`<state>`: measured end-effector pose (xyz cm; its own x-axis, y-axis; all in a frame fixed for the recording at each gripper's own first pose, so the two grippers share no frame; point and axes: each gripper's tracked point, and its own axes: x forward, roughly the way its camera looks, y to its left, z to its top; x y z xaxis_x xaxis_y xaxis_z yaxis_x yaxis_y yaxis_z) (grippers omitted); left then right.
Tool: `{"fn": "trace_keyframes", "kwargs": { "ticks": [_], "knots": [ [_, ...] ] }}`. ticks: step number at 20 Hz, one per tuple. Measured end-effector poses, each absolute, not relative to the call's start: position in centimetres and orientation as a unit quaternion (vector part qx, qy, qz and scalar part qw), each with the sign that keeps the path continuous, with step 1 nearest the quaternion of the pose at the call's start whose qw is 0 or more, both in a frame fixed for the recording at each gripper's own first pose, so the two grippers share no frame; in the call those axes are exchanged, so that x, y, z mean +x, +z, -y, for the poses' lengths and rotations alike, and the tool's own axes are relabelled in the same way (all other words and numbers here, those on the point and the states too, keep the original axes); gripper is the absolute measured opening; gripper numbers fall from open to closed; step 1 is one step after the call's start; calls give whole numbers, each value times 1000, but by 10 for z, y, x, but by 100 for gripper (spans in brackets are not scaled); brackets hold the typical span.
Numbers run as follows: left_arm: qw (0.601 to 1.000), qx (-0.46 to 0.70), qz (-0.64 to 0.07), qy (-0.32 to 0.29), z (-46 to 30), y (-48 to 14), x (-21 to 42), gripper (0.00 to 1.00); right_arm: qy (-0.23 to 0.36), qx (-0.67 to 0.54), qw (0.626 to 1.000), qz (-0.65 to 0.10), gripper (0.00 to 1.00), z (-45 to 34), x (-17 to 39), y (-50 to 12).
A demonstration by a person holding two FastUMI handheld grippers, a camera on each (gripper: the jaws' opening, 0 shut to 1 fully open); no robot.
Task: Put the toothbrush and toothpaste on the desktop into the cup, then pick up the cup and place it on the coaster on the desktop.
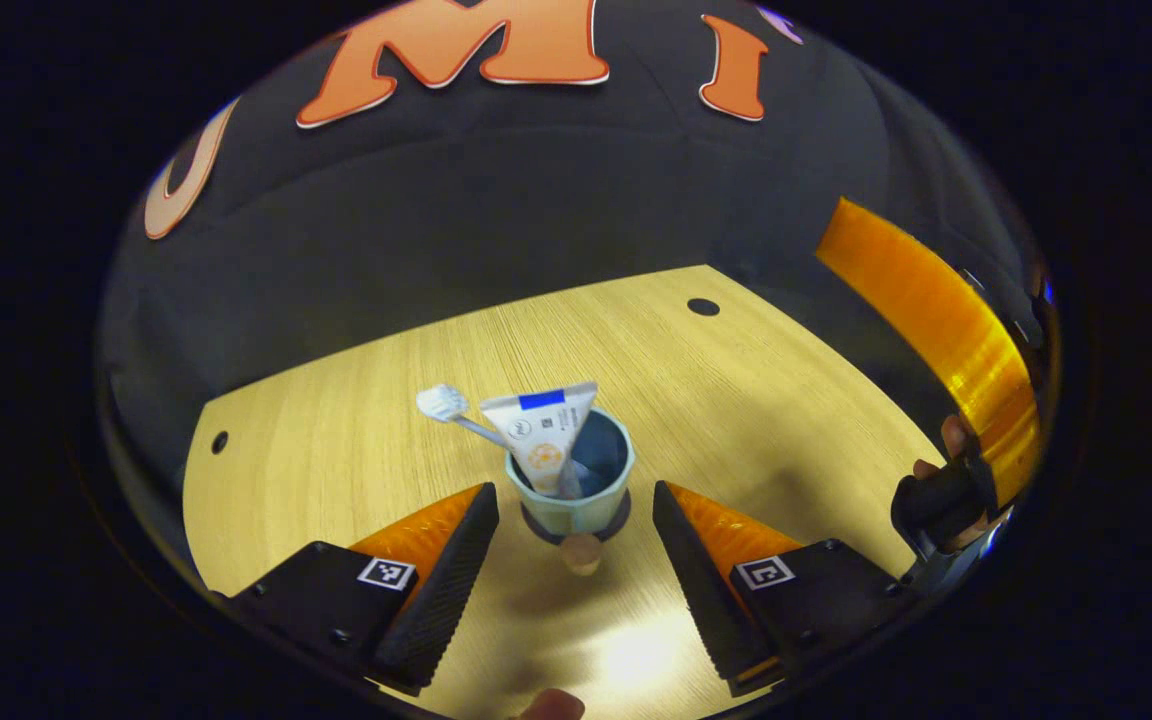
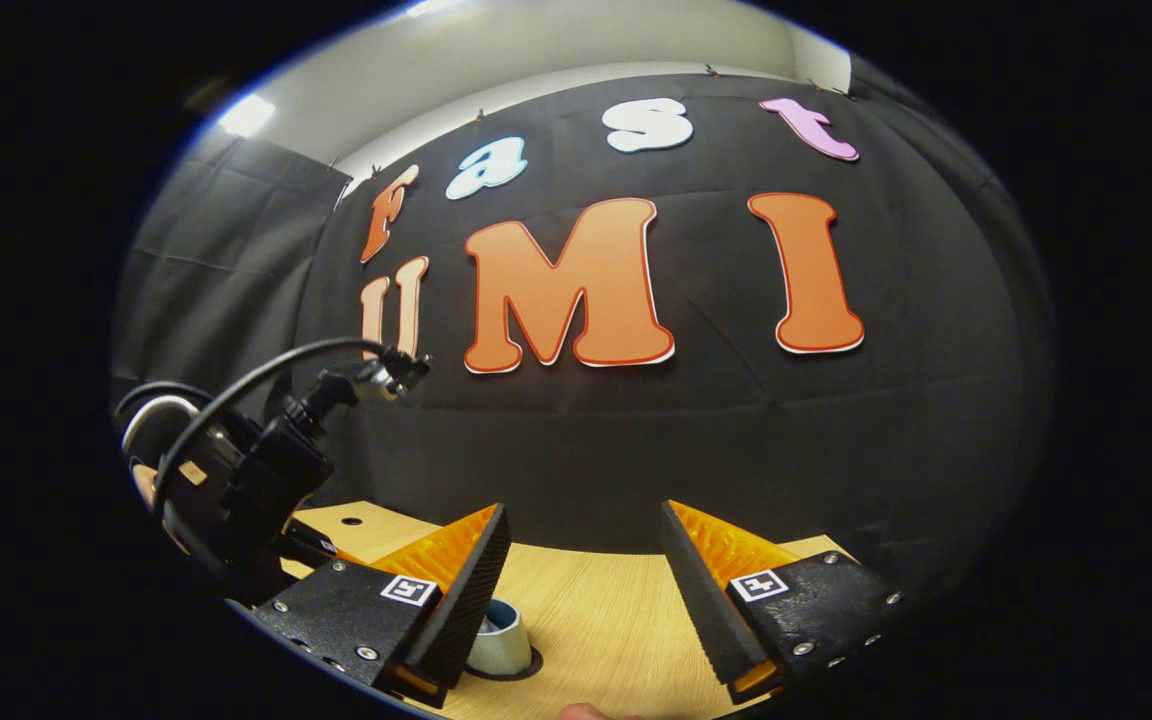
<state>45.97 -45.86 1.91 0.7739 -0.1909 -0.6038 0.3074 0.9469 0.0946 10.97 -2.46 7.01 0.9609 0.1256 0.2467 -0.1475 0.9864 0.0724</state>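
Cup (image 1: 572,480), holding toothbrush (image 1: 448,405) and toothpaste (image 1: 543,432), standing on coaster (image 1: 576,527) mid-bench (image 1: 756,400); left gripper (image 1: 576,560) and right gripper (image 2: 581,590) jaws wide apart, holding nothing; task apparently complete.

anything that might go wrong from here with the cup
The toothpaste tube and toothbrush lean out over one side of the cup, so a knock from the open left tongs flanking it might tip it. The cup appears to sit on the dark coaster, so it may slide.
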Motion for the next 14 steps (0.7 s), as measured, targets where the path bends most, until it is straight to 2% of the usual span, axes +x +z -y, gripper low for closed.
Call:
{"fn": "trace_keyframes", "kwargs": {
  "ticks": [5,10,14],
  "knots": [
    [968,111,-192,-121,448,90,462,100,68,27,987,140,91,15,108,93],
    [984,81,-116,-107,433,138,454,100,56,17,986,155,91,8,113,111],
    [995,65,-40,-67,402,192,440,100,55,6,987,153,91,0,118,117]
  ]
}}
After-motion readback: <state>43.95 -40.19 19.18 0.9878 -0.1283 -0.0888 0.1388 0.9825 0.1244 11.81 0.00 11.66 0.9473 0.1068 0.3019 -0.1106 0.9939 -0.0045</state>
